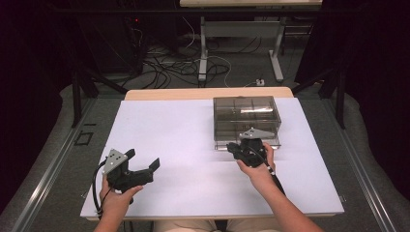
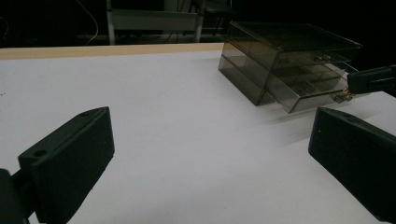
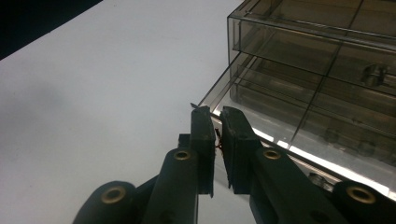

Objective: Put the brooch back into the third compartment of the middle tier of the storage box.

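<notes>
Left gripper [image 1: 143, 166] sits near the front-left of the table, held low in the left hand [image 1: 115, 200], jaws spread wide with nothing between them. In the left gripper view only white surface lies between the 2 black jaws.

Right gripper [image 1: 235, 147] is further in, at the front edge of the drawer box [image 1: 246, 121]. Its jaws are almost pressed together, pinching something small and thin: a reddish-gold bit [image 3: 217, 145] shows in the gap. It looks like a small chain or pull, but it is too small to tell. The bottom drawer [image 3: 299, 135] appears drawn out a little toward the person. The right hand [image 1: 259, 171] grips the tool from behind.

Judged step: working the bottom drawer by its small pull. To do it well, keep the pinch firm and pull straight out along the drawer's travel, level with the table. The box is light clear plastic and could slide or tip, so the free left gripper may need to brace it.

Surface: table [image 1: 183, 140] covered in plain white, wood edge at the far side. Beyond it, dim room, grey floor, tangled cables [image 1: 179, 65], the legs of another desk [image 1: 203, 48].
</notes>
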{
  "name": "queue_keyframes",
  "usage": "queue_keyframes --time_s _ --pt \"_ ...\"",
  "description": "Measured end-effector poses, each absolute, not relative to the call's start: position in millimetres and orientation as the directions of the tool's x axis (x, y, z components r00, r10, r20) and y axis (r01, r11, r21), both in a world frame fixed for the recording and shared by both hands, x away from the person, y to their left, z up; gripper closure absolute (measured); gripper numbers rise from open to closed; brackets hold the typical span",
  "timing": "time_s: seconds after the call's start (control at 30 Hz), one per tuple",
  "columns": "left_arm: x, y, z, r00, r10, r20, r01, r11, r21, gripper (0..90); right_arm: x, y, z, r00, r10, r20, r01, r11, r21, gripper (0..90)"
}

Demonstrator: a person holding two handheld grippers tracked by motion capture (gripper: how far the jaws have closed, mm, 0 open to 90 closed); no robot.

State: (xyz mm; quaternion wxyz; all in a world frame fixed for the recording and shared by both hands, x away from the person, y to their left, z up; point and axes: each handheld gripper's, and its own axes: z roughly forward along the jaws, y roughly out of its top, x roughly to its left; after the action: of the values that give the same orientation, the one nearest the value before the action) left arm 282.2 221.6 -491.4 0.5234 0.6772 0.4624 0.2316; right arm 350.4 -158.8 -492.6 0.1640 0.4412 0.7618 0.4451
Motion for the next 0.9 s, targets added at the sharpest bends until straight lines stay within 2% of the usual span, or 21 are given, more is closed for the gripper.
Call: queue_keyframes --time_s 0.9 --pt "282.1 221.3 -491.5 0.465 0.869 -0.171 0.388 -0.026 0.921 0.3 358.2 -195.2 -482.8 -0.494 0.857 0.146 0.520 0.156 0.840 83.7"
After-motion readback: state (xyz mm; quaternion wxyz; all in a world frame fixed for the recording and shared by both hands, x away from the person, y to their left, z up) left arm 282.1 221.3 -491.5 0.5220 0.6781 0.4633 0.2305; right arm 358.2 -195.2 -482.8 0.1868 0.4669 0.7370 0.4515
